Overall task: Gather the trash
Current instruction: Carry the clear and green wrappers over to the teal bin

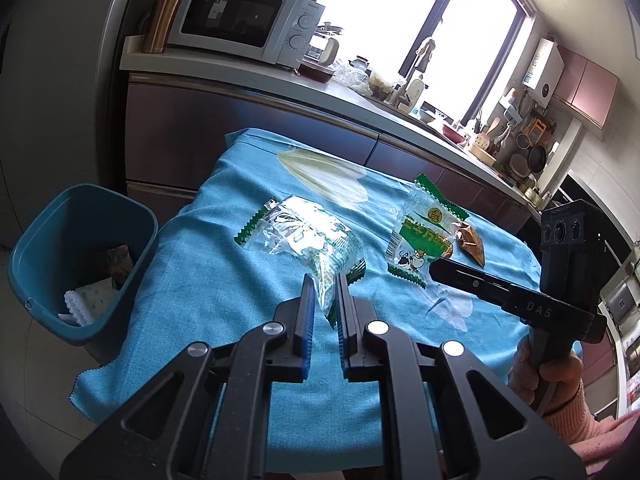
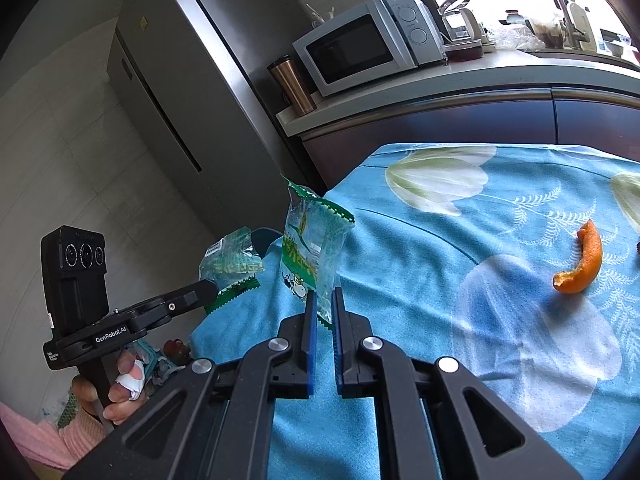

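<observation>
My left gripper (image 1: 324, 286) is shut on the corner of a clear crumpled snack wrapper (image 1: 304, 236) with green zigzag edges, over the blue floral tablecloth (image 1: 224, 288). It also shows in the right wrist view (image 2: 234, 264), held by the left gripper (image 2: 208, 286). My right gripper (image 2: 325, 300) is shut on a green and white wrapper with a cow picture (image 2: 312, 248), lifted upright; in the left wrist view this wrapper (image 1: 424, 236) hangs at the right gripper's tip (image 1: 434, 270). An orange peel (image 2: 580, 260) lies on the cloth to the right.
A teal trash bin (image 1: 80, 256) with paper and a wrapper inside stands on the floor left of the table. Behind are a counter with a microwave (image 1: 244, 20), a copper tumbler (image 1: 164, 16), a fridge (image 2: 168, 92) and a sink area.
</observation>
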{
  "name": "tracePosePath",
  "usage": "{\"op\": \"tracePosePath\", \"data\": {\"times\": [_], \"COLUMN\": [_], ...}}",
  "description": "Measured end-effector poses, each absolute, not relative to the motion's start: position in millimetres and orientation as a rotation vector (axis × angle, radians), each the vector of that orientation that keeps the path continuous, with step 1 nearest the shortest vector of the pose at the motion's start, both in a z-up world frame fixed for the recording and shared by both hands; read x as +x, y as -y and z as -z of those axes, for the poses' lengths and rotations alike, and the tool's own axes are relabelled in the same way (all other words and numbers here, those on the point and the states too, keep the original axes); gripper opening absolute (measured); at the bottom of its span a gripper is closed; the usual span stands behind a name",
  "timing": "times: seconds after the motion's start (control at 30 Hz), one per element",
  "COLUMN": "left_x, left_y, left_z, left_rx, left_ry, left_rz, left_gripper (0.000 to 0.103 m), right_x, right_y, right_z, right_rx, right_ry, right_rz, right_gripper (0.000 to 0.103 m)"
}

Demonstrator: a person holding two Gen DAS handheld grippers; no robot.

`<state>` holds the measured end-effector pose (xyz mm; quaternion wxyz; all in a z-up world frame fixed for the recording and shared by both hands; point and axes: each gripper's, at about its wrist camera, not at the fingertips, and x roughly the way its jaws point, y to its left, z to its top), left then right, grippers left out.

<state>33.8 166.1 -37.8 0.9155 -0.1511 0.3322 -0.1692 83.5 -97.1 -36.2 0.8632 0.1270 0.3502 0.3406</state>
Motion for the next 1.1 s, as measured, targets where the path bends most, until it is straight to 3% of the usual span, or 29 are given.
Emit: {"op": "tracePosePath", "data": {"times": [1.1], "left_x": [19.5], "left_y": [-217.1], "left_z": [39.5], "left_rx": [-0.356], "left_ry": [-0.664], "left_rz": [0.236], "left_gripper": [0.011], "right_x": [92.4], "right_y": [35.7], "right_z": [38.6], "right_rx": [0.209], "right_ry": [-0.778], "right_rz": [-0.828], "right_gripper": [0.006]}}
